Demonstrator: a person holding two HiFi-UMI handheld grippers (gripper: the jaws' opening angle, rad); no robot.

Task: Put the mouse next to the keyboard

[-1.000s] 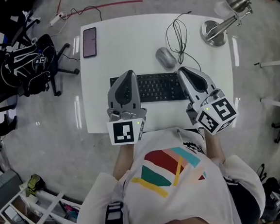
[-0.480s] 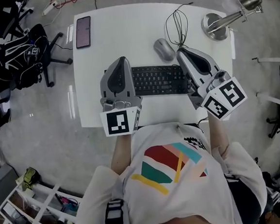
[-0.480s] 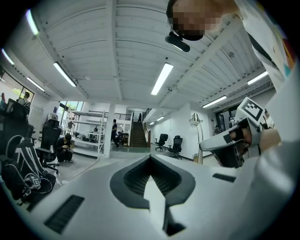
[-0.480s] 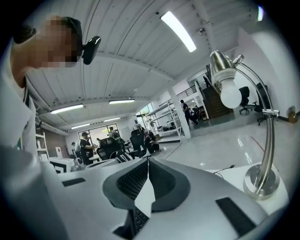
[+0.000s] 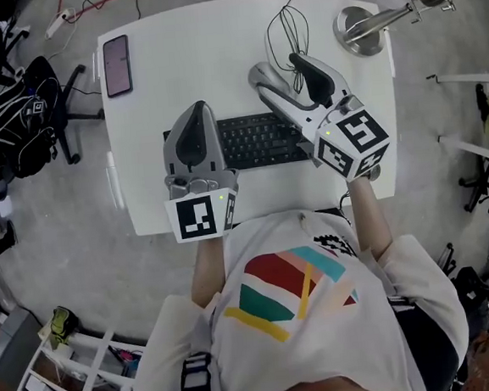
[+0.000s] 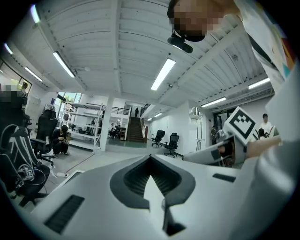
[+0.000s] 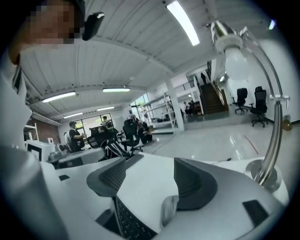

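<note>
The grey mouse (image 7: 168, 211) lies on the white table (image 5: 198, 50) just behind the black keyboard (image 5: 256, 138), near its right end. My right gripper (image 5: 275, 64) hangs over the mouse and hides most of it in the head view. Its jaws have just been opening and stand wide. In the right gripper view the right gripper (image 7: 150, 164) has the mouse low between its jaws, close to the right one, with no pad pressing on it. The keyboard (image 7: 126, 225) shows at the lower left. My left gripper (image 5: 196, 108) (image 6: 150, 159) is shut and empty over the keyboard's left end.
A dark phone (image 5: 115, 53) lies at the table's far left corner. A metal desk lamp (image 5: 362, 28) stands at the far right, and the mouse's black cable (image 5: 285, 25) loops between them. An office chair with a backpack (image 5: 8, 117) stands left of the table.
My right gripper moved from the keyboard's right end forward and left to the mouse, and its jaws opened. My left gripper shifted slightly along the keyboard's left end and stayed shut.
</note>
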